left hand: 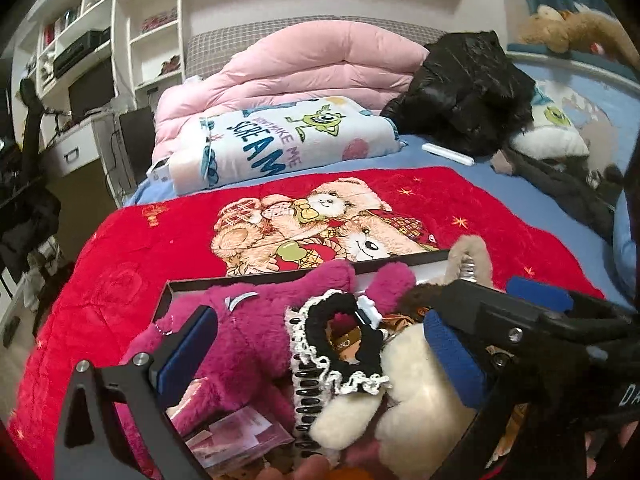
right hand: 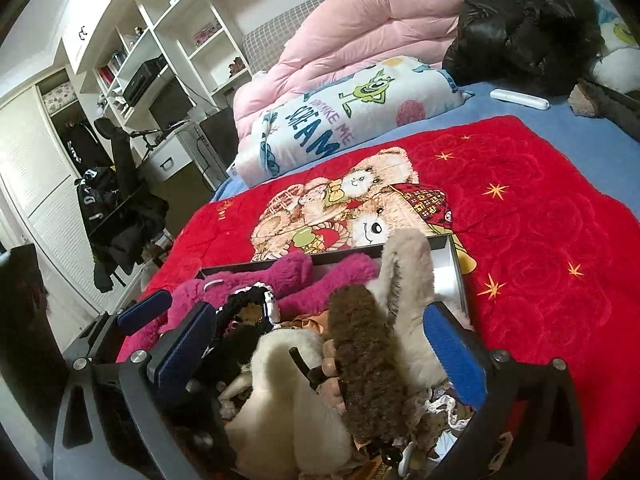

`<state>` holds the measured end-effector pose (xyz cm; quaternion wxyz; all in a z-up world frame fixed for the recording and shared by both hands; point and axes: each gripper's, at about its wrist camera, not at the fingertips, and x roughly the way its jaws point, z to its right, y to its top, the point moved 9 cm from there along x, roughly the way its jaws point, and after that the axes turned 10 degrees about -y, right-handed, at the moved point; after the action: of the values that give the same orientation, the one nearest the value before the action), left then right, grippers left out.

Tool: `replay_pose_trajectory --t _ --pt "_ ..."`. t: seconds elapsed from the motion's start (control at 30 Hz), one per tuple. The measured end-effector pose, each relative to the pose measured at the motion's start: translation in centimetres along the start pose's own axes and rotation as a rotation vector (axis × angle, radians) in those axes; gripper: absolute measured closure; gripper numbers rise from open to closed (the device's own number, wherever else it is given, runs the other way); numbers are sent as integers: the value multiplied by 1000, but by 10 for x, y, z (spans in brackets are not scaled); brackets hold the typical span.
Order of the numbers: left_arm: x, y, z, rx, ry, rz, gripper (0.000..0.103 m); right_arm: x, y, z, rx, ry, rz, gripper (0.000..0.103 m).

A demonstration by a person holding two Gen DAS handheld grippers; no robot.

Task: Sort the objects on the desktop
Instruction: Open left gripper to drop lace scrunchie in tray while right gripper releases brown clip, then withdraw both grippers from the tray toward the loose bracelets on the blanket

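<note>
Left wrist view: left gripper (left hand: 320,356) spread wide, fingers (left hand: 186,350) flanking magenta plush (left hand: 240,344) and black lace scrunchie (left hand: 340,344), nothing pinched. Both heaped with cream plush (left hand: 404,392) in dark-rimmed box (left hand: 304,270) on red blanket (left hand: 120,248), at 6 o'clock. Likely light, soft, squashy; best pinched across a limb.

Right wrist view: right gripper (right hand: 316,356) likewise wide, straddling brown furry piece (right hand: 368,360) and grey plush ears (right hand: 404,264) at 6 o'clock. Fur probably compresses and slips; deeper bite on the body advised. Left gripper's blue pad at 9 o'clock.
</note>
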<state>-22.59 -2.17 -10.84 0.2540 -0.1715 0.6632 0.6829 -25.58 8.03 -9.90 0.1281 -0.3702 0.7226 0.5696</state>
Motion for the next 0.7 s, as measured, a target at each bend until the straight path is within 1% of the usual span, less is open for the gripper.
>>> replay_pose_trajectory --t 0.23,0.4,0.47,0.53,0.6,0.7 --pt "0 -1 -2 1 16 -6 0 0 1 1 7 1 2 0" --pt "-13 8 -3 -5 17 -4 0 -8 3 -3 -4 -3 0 0" --pt "-25 17 -5 -10 27 14 0 -18 8 -4 -8 -18 4 0" --pt "-39 26 -8 -51 16 29 0 -32 15 -5 -8 -30 16 0" --pt "-58 39 -10 -91 -6 57 0 -51 24 -9 -4 -36 36 0" --pt "-92 63 -11 -101 -18 96 0 -80 38 -18 -3 -36 59 0"
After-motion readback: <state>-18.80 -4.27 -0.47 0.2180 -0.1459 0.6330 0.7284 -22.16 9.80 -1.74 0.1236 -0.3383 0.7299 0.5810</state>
